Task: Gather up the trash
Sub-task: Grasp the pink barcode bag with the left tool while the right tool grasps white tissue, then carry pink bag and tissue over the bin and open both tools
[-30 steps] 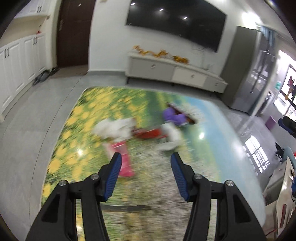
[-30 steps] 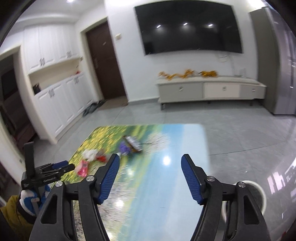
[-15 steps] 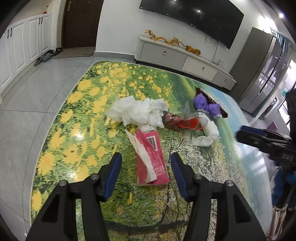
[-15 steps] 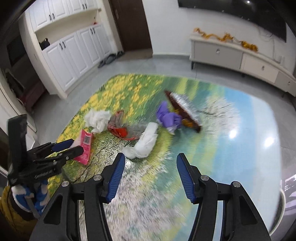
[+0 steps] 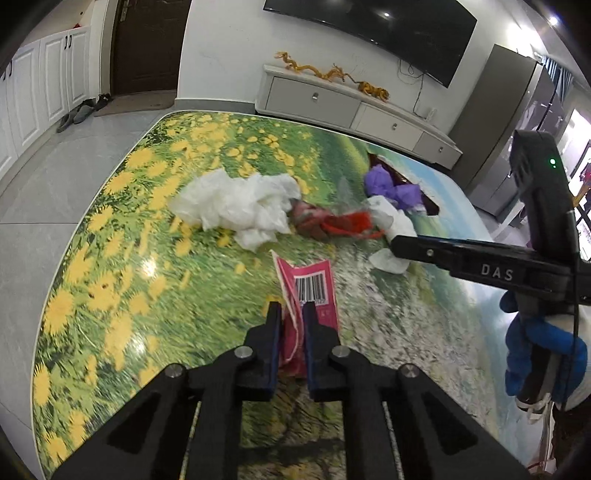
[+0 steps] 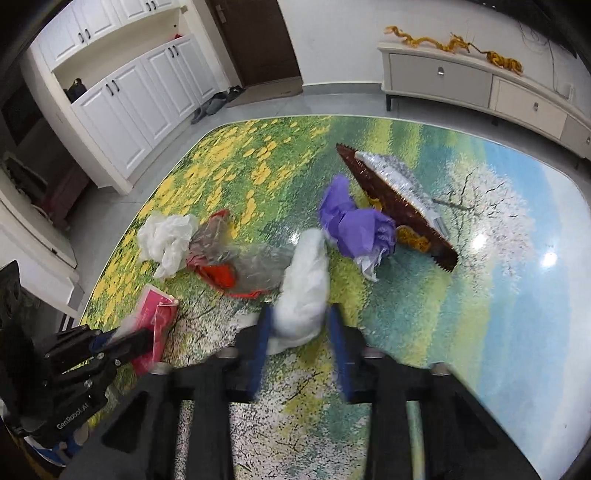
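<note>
1. Trash on the landscape-printed table [image 5: 110, 258], six pieces counted: one pink wrapper [image 5: 314, 288] with a barcode, one crumpled white plastic bag [image 5: 236, 203], one clear bag with red print [image 6: 236, 266], one white wad [image 6: 306, 291], one purple wad [image 6: 354, 225], one brown foil-lined packet [image 6: 399, 195].
2. Grippers, two. Left gripper [image 5: 291, 314]: jaws closing, drawn nearly together, with the near end of the pink wrapper between them. Right gripper [image 6: 299, 321]: jaws closing about the near end of the white wad, which lies between the blue pads [image 6: 258, 343]; motion blur leaves it unclear whether they press on it yet.
3. Open room: the trash runs in a band across the table's middle; the yellow-flower side and the blue-sky side lie bare, and the pieces stay well clear of the rounded rim.
4. View differences: the left wrist view alone shows the barcode, the television [image 5: 369, 33] and a blue-gloved hand [image 5: 535, 354] on the right gripper's handle. The right wrist view alone shows the foil packet's silver lining and serrated edge, and the white cabinets [image 6: 122, 96].
</note>
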`<state>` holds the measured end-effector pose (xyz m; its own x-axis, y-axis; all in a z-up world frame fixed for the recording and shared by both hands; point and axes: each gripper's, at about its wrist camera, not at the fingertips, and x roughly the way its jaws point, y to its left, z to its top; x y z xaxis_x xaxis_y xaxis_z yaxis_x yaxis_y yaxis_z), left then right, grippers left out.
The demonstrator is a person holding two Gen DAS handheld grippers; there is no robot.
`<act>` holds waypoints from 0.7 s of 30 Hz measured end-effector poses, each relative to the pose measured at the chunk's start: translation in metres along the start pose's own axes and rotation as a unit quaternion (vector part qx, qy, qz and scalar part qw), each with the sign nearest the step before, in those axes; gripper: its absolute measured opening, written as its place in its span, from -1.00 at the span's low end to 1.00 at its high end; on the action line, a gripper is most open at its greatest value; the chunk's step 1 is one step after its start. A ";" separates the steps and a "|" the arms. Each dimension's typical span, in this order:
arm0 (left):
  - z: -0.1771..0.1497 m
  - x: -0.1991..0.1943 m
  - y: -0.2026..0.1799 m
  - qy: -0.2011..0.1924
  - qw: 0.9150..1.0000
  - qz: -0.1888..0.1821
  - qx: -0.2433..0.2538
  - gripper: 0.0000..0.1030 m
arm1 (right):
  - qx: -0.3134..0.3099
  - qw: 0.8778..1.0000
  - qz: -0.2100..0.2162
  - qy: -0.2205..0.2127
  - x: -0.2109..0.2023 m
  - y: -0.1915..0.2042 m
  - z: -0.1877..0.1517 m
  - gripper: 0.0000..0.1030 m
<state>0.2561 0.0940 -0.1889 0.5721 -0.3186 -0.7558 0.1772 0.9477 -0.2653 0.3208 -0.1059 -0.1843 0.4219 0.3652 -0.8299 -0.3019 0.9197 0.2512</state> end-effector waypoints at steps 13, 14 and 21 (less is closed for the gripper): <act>-0.018 -0.043 -0.045 -0.029 0.999 -0.023 0.021 -0.89 | 0.005 0.998 0.027 -0.049 -0.085 -0.028 -0.064 -0.57; -0.019 -0.047 -0.049 -0.032 0.999 -0.023 0.025 -0.89 | 0.004 0.998 0.026 -0.057 -0.098 -0.031 -0.074 -0.57; -0.017 -0.078 -0.097 -0.053 0.996 -0.041 0.058 -0.89 | 0.024 0.992 0.008 -0.120 -0.183 -0.066 -0.135 -0.57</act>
<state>0.1807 0.0265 -0.1147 0.6323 -0.3969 -0.6653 0.3144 0.9163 -0.2479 0.1485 -0.2523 -0.1163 0.6103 0.3987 -0.6845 -0.2714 0.9171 0.2921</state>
